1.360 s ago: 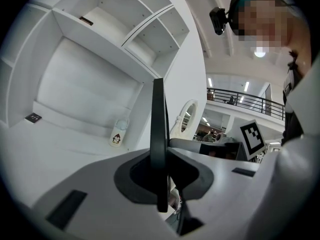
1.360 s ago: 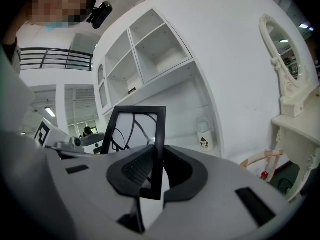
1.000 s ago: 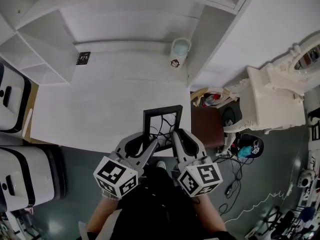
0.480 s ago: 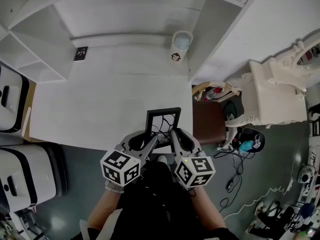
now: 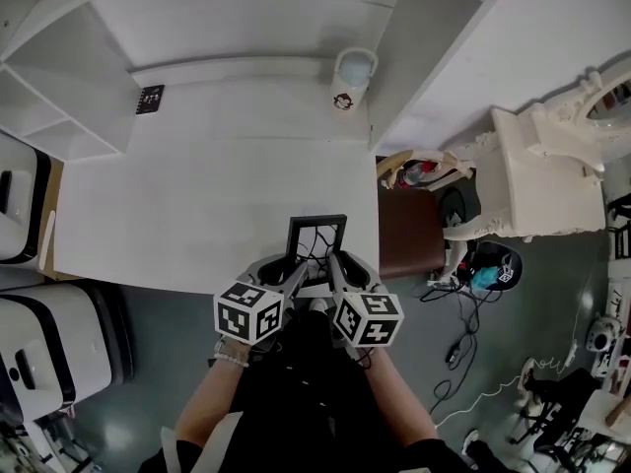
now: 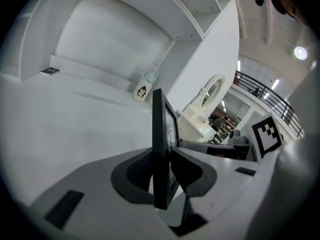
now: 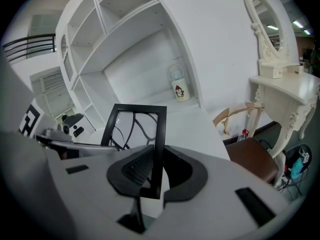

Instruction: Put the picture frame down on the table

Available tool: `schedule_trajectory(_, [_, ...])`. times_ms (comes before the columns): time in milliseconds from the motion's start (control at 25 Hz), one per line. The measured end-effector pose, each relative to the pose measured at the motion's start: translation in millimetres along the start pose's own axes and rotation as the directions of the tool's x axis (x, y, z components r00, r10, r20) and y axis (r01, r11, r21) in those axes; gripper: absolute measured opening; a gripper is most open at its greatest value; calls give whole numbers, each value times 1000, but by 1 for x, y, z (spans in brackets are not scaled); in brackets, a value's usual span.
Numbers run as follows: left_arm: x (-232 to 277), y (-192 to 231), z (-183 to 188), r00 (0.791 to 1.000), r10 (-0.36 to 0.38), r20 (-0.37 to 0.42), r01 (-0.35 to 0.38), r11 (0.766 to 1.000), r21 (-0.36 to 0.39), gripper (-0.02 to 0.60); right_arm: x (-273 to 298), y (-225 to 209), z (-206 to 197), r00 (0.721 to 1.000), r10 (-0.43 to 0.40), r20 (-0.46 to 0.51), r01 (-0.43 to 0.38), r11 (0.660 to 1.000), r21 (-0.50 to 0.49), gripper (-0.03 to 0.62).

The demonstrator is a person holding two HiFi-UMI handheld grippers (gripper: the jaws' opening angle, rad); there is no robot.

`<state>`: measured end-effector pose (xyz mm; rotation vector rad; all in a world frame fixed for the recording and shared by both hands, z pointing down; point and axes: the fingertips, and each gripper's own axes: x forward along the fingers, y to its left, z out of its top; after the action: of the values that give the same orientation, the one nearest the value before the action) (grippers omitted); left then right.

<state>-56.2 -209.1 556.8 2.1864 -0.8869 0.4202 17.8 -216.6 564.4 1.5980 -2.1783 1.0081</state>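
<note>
A black picture frame (image 5: 315, 236) with dark curved lines on its pane stands upright over the front edge of the white table (image 5: 197, 195). My left gripper (image 5: 296, 272) is shut on its left side bar and my right gripper (image 5: 333, 266) on its right side bar. In the left gripper view the picture frame (image 6: 160, 149) shows edge-on, pinched by the left gripper (image 6: 161, 171). The right gripper view has the picture frame (image 7: 137, 129) at a slant, with the right gripper (image 7: 156, 171) clamped on its bar. Whether the frame touches the table I cannot tell.
A pale bottle with a monkey print (image 5: 352, 77) stands at the table's back by the shelf wall, and a small black card (image 5: 149, 99) lies back left. A brown chair (image 5: 406, 244) and a white vanity (image 5: 547, 170) stand to the right, white cabinets (image 5: 20, 205) to the left.
Both grippers have drawn closer together and back toward the person's body. The frame stays held by both and now looks narrower at the table's front edge.
</note>
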Motion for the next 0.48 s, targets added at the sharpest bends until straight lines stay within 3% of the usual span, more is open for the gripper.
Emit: schedule_trajectory(480, [30,26,-46,989,42,-144,-45,999,-20,110,23,-23,-48,991,-55,-125,59,998,27,66])
